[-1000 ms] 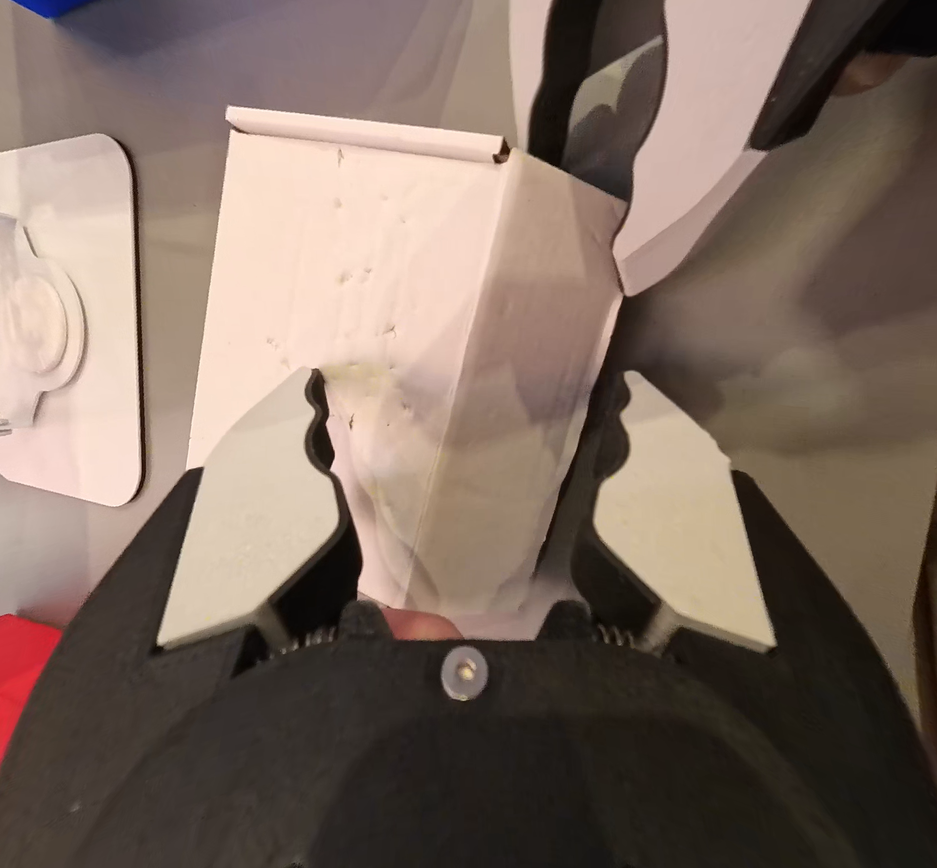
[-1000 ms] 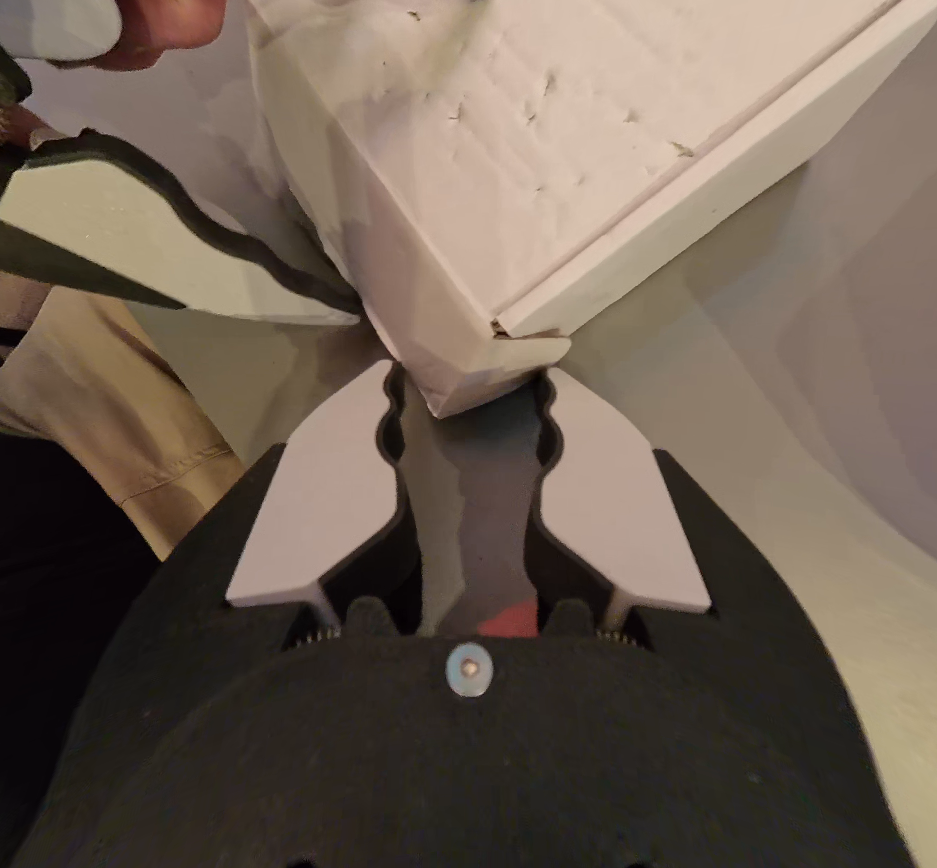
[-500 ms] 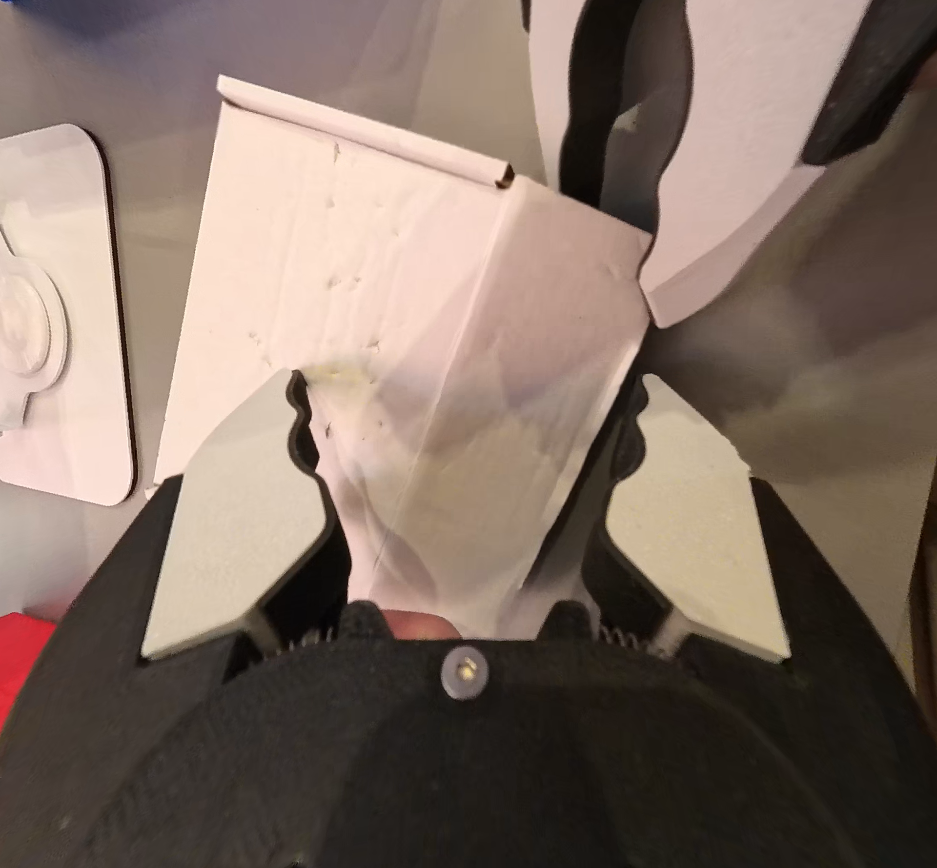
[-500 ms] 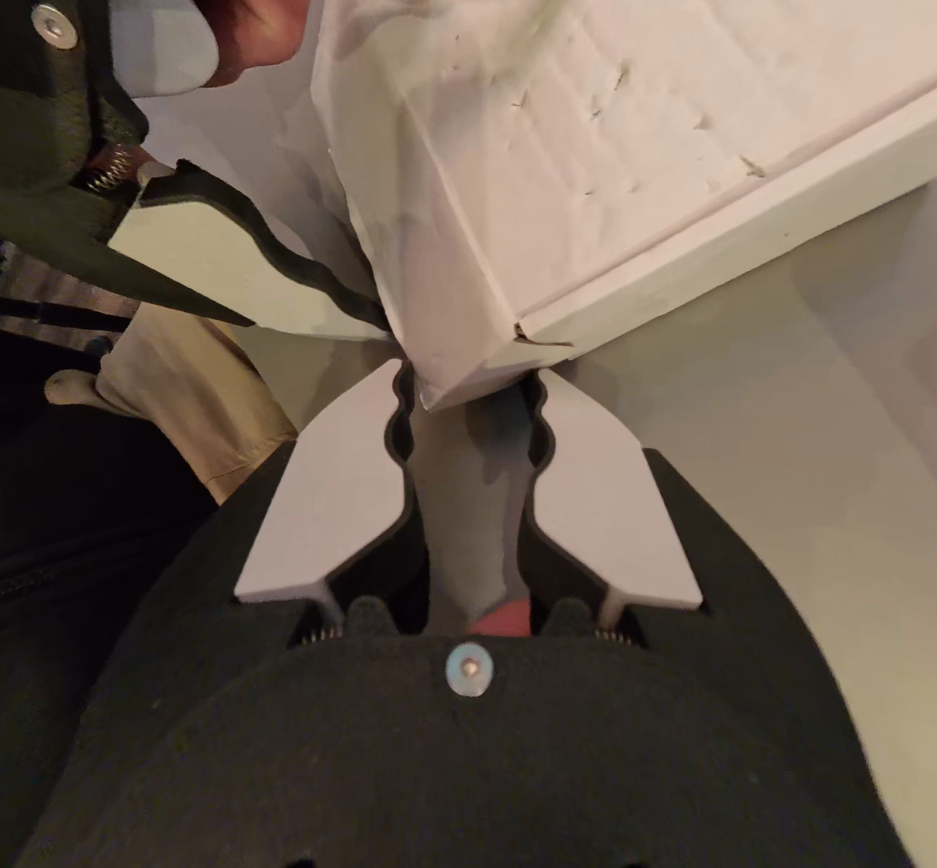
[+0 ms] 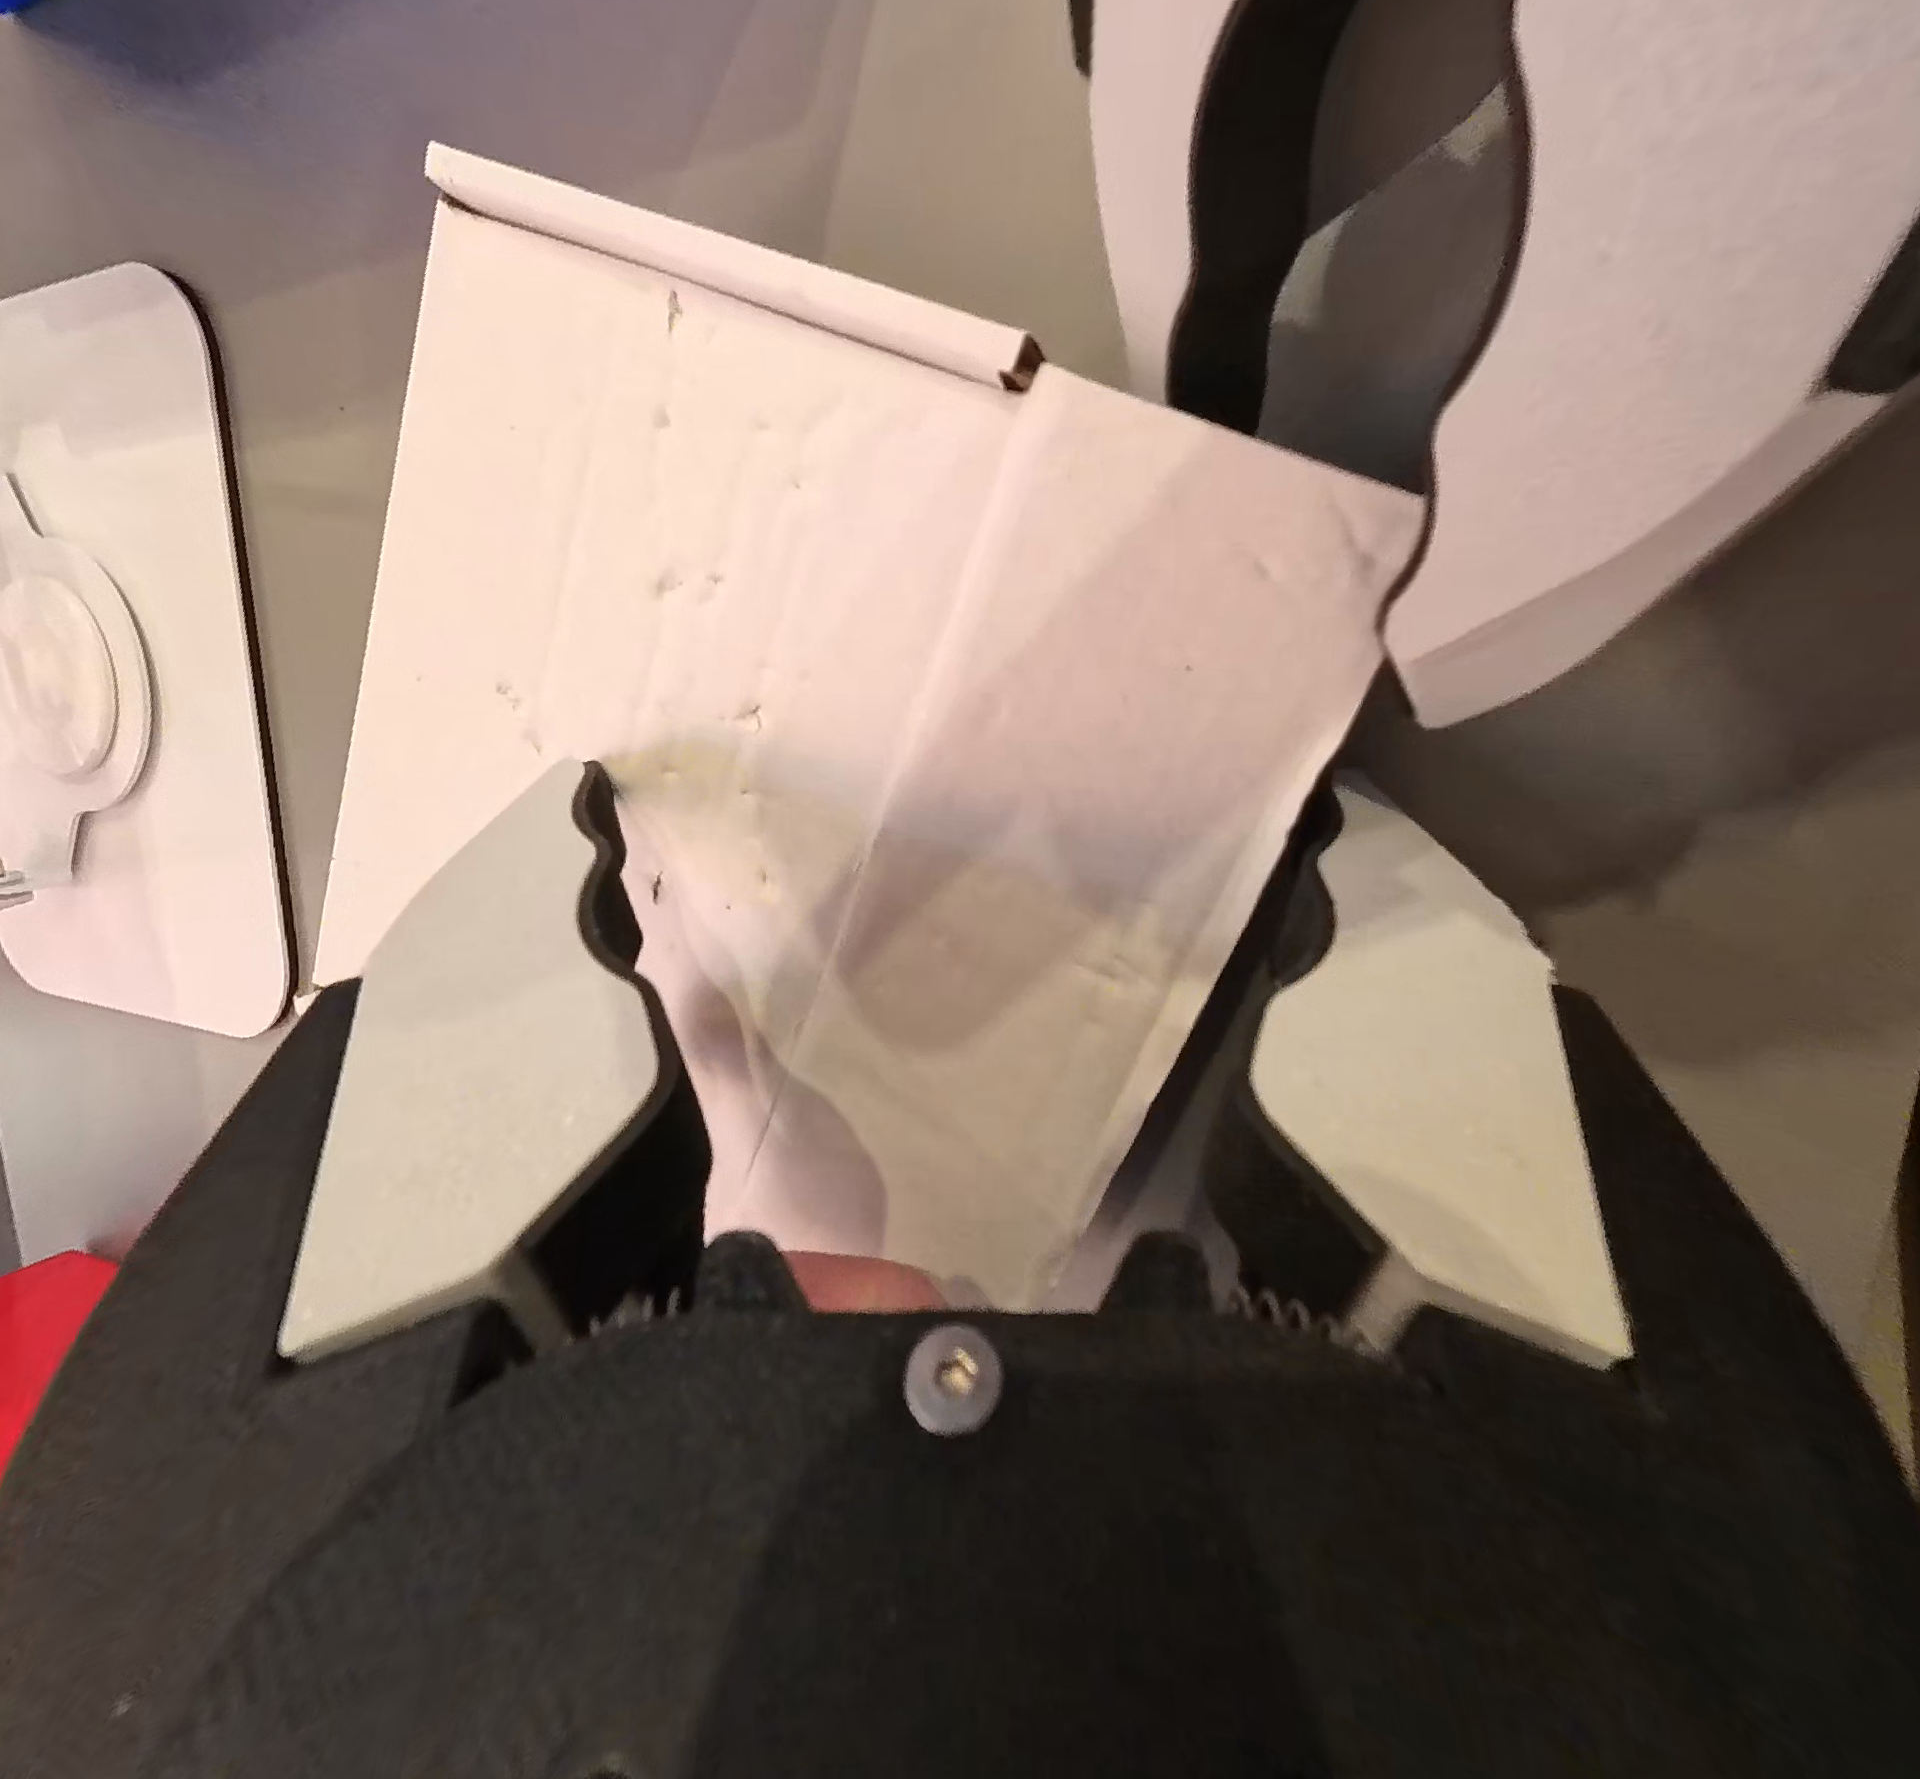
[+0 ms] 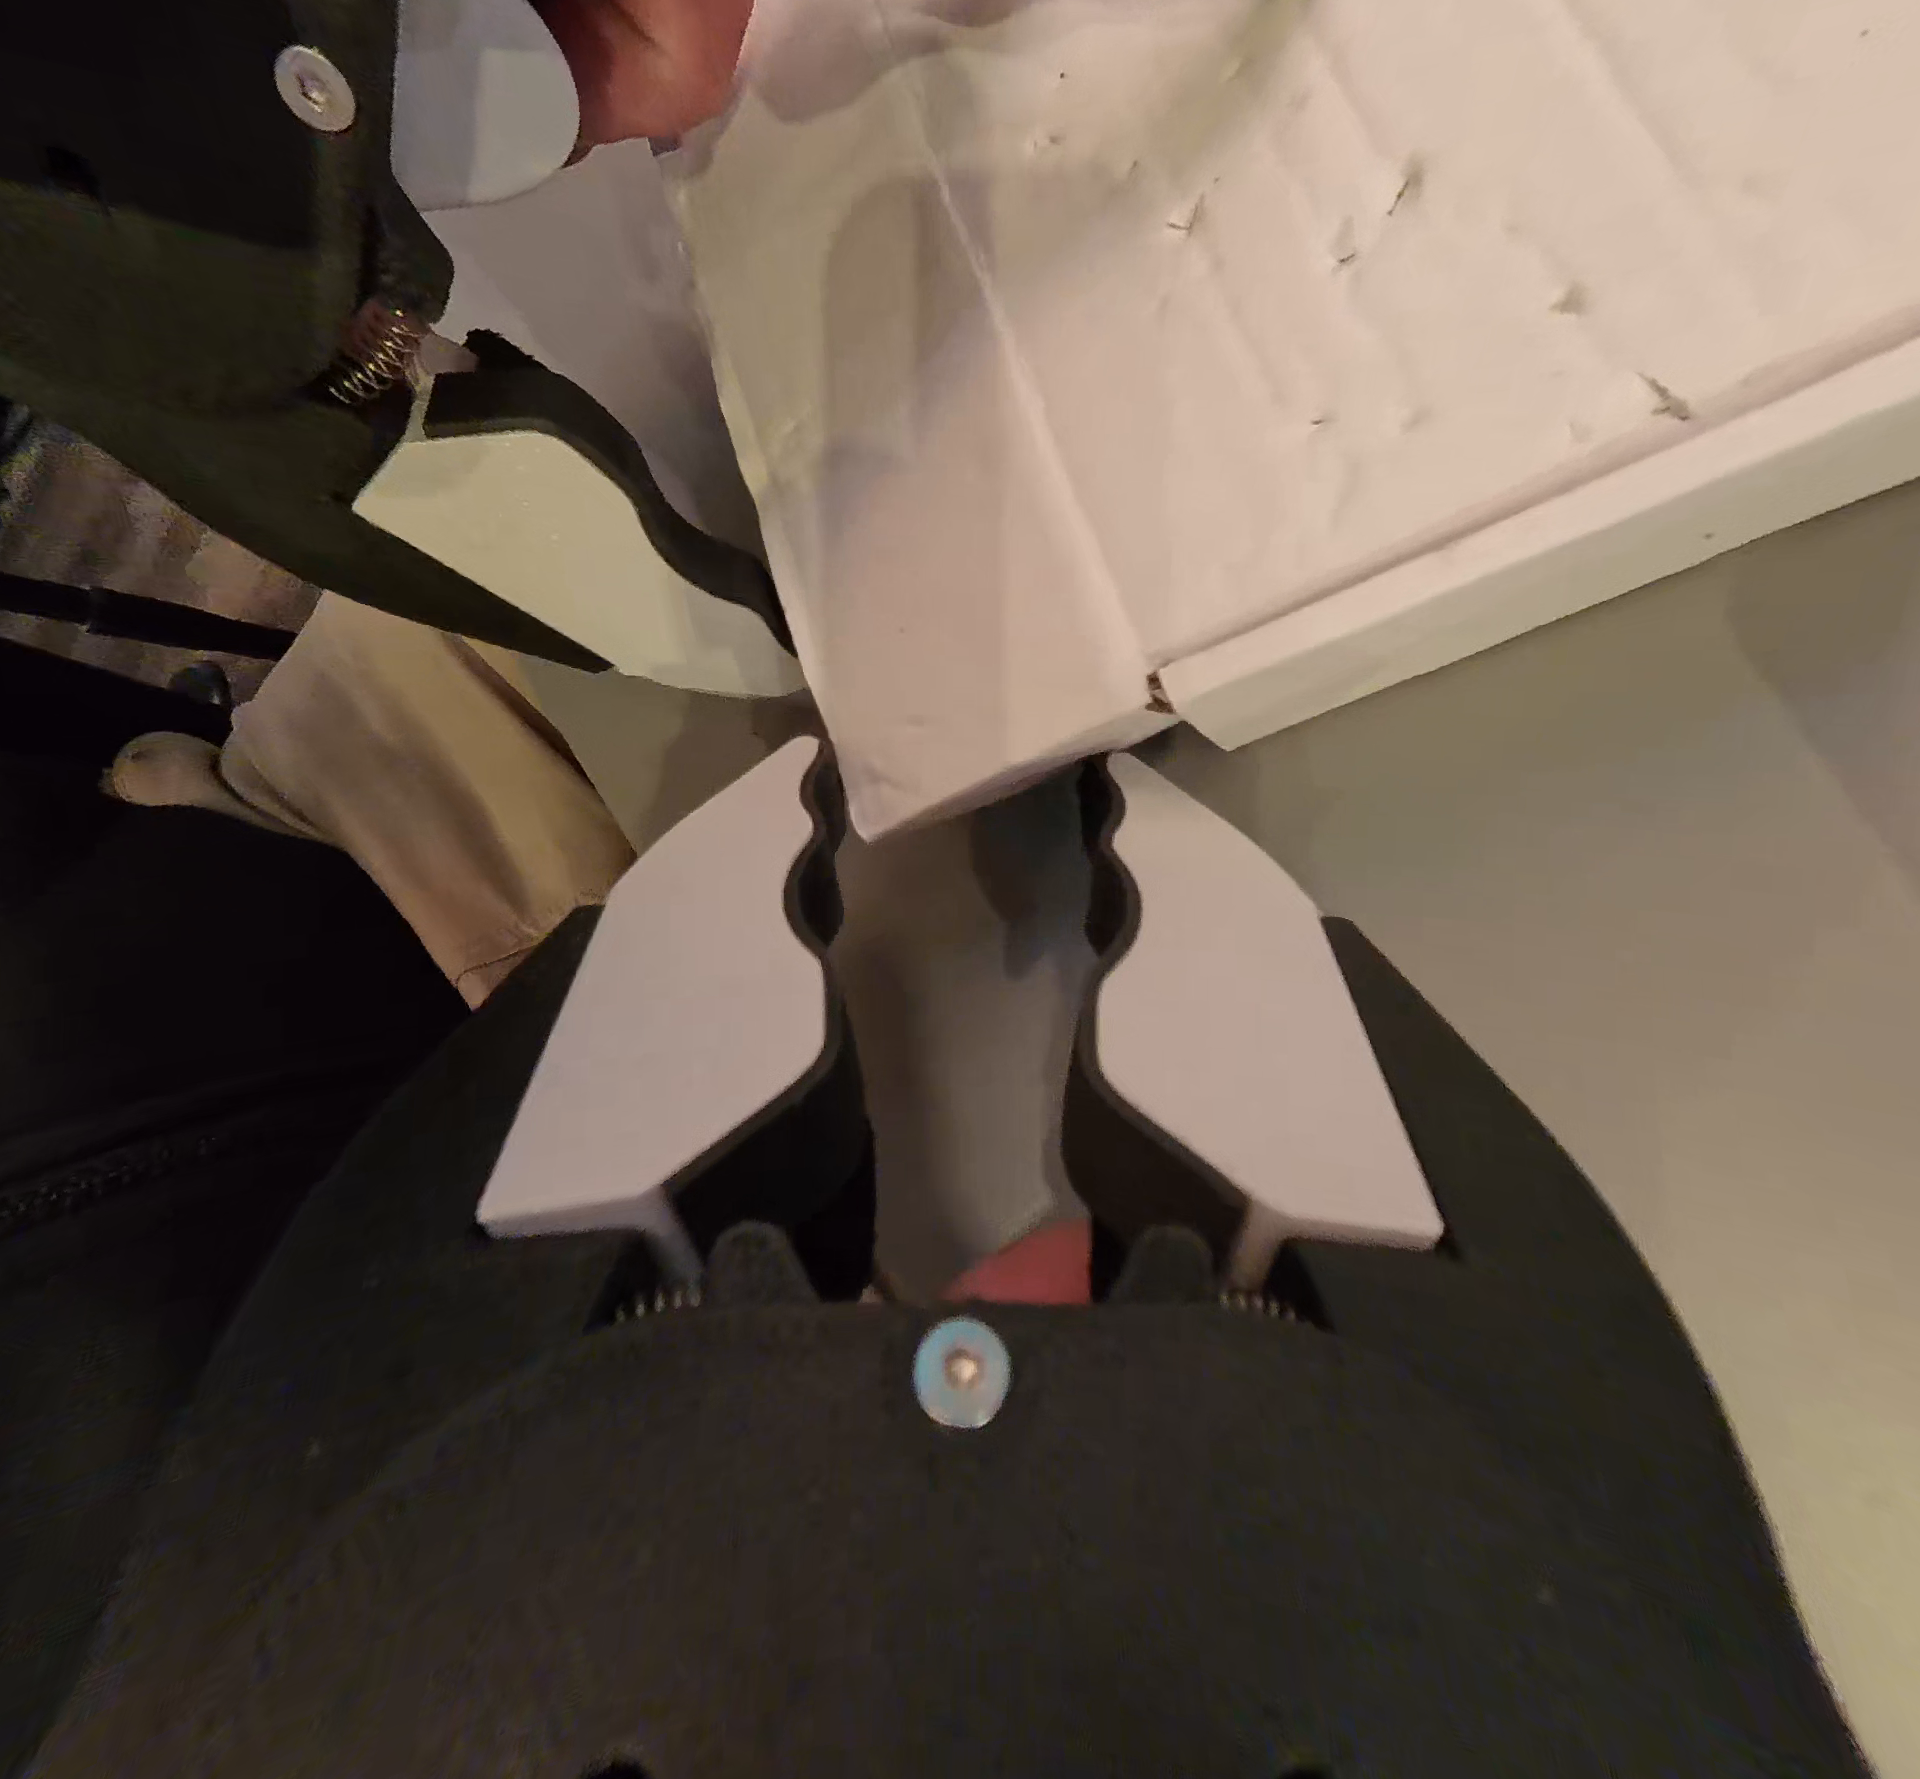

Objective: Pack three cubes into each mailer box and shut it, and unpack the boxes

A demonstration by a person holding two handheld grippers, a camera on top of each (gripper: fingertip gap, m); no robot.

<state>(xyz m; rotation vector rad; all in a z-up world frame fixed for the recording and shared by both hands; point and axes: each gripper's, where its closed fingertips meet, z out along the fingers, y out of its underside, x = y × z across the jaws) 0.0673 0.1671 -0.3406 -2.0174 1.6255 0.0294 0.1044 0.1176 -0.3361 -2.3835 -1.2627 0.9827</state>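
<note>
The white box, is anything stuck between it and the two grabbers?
Nothing visible is. The white mailer box sits shut on the grey table. The left gripper is open with the box's near side wall between its fingers. The right gripper is open at the box's corner. Whether either one touches the cardboard is unclear.

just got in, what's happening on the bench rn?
A person with a handheld gripper in each hand is working on a shut white mailer box lying on a grey table. The left gripper is open and straddles the box's near end. The right gripper is open at the box's corner, which pokes between its fingertips. A white plaque lies beside the box.
</note>
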